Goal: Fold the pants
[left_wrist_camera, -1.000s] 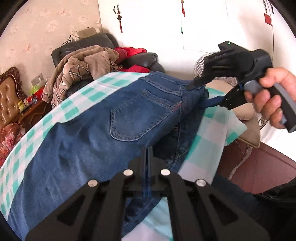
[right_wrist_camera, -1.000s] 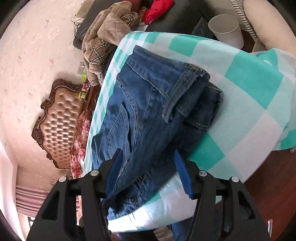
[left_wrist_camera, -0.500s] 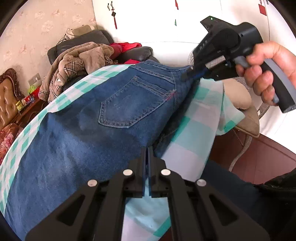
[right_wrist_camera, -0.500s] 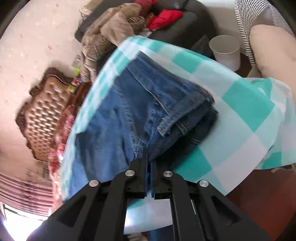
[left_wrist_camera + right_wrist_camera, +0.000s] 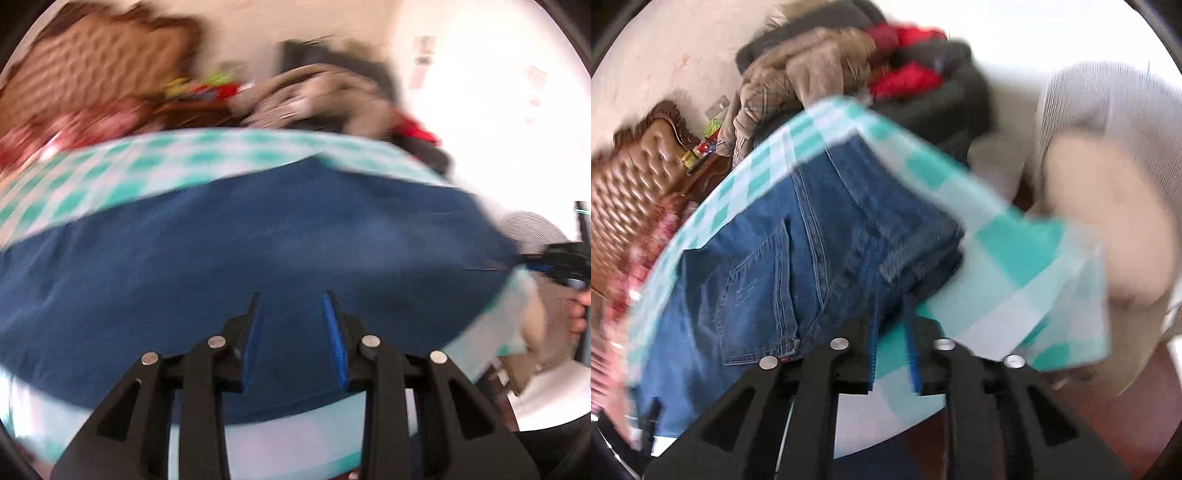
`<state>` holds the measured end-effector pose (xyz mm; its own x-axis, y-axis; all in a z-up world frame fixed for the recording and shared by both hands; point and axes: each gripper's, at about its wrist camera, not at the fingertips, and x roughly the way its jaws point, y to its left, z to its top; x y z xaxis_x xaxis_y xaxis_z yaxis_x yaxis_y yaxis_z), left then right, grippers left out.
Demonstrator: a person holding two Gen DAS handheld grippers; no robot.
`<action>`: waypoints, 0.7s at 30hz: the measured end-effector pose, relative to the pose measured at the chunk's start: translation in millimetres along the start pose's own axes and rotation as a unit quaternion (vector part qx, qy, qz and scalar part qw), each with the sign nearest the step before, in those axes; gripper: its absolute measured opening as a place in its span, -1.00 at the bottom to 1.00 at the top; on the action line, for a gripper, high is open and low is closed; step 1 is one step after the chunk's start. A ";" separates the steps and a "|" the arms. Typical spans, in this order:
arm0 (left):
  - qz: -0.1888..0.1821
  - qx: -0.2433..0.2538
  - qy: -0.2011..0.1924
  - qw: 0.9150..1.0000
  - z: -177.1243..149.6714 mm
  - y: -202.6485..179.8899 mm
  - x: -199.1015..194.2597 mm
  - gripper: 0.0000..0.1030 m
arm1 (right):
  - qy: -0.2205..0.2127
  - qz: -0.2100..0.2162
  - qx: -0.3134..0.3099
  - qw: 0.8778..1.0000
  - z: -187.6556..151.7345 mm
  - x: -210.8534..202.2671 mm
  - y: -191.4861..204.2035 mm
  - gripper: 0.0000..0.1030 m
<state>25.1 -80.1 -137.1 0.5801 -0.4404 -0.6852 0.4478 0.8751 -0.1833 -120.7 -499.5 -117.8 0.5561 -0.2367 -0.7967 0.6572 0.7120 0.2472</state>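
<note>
Blue jeans [image 5: 258,251] lie folded lengthwise on a table with a green-and-white checked cloth [image 5: 155,166]. In the blurred left wrist view my left gripper [image 5: 293,306] is open and empty, just above the denim. In the right wrist view the jeans [image 5: 798,254] show a back pocket and the waistband end [image 5: 923,236] near the table's corner. My right gripper [image 5: 890,306] is partly open at the waistband edge, holding nothing. It also shows at the far right of the left wrist view [image 5: 554,258], at the jeans' end.
A sofa piled with coats and red clothes [image 5: 827,66] stands behind the table. A brown tufted headboard [image 5: 631,177] is at the left. A wicker chair with a beige cushion [image 5: 1108,221] stands close to the table's right corner. The checked cloth hangs over that corner [image 5: 1052,295].
Both grippers were shut half a second ago and are now open. The left gripper has swung left along the jeans, blurring its view. The right gripper has let go of the waistband.
</note>
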 end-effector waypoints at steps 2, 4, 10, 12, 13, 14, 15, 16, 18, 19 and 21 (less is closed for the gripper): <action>0.018 0.002 0.008 1.000 -8.9 17.3 -4.7 -0.36 | -0.024 0.003 -0.043 0.999 0.9 -10.0 23.0 -0.47; 0.045 0.005 0.005 0.999 -19.8 34.1 -16.3 -0.34 | -0.023 0.031 -0.080 0.996 0.4 -11.4 51.3 -0.19; 0.049 0.097 -0.033 0.994 -36.4 18.8 -47.6 -0.09 | 0.038 0.151 -0.209 0.966 -37.8 3.0 157.4 0.08; 0.052 0.142 -0.023 0.988 -41.4 1.8 -42.8 -0.09 | 0.056 0.170 -0.261 0.949 -61.5 11.9 197.1 0.07; 0.054 0.169 -0.019 0.984 -43.0 -6.2 -39.2 -0.09 | 0.064 0.165 -0.280 0.944 -72.1 15.2 210.4 0.07; 0.058 0.186 -0.018 0.981 -43.9 -11.1 -35.7 -0.11 | 0.074 0.160 -0.297 0.939 -82.2 19.5 220.8 0.07; 0.067 0.201 -0.017 0.977 -45.1 -14.7 -31.7 -0.11 | 0.090 0.151 -0.312 0.934 -91.6 26.0 227.8 0.06; 0.086 0.220 -0.015 0.972 -47.5 -18.7 -27.4 -0.12 | 0.116 0.138 -0.322 0.929 -103.1 35.7 231.9 0.06; 0.093 0.240 -0.011 0.966 -47.8 -20.9 -20.9 -0.20 | 0.120 0.128 -0.335 0.926 -113.7 37.7 234.3 0.06; 0.100 0.250 -0.007 0.963 -48.8 -21.8 -17.2 -0.25 | 0.114 0.120 -0.351 0.922 -119.0 34.8 234.6 0.06; 0.102 0.272 0.004 0.957 -53.1 -23.6 -10.7 -0.30 | 0.117 0.119 -0.352 0.921 -119.9 33.0 231.6 0.06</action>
<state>-27.8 -85.4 -162.9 0.6886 -0.2681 -0.6738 0.6156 0.7072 0.3477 -11.1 -263.1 -152.9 0.4633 0.0717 -0.8833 -0.0073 0.9970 0.0771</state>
